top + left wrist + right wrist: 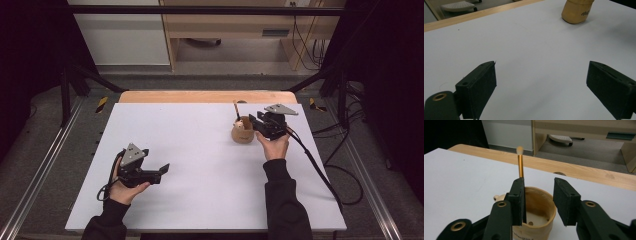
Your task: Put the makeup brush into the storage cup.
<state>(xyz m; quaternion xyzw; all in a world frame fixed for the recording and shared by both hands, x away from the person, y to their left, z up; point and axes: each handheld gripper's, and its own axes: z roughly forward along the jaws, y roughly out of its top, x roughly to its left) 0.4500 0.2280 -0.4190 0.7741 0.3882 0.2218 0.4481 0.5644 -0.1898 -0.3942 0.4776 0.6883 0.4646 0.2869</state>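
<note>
Over the tan cup (537, 212) on the table's (200, 165) far right, your right gripper (539, 200) stands parted, clear of the orange stick (520, 165) standing upright inside, pale tip up; your left gripper (541, 82) gapes empty

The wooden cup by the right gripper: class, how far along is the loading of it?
Done: an orange stick stands in the wooden cup. In hand: nothing; the right gripper hangs over the cup, fingers apart, none pressing the stick. The left gripper rests open. Left: seemingly only withdrawing.
</note>
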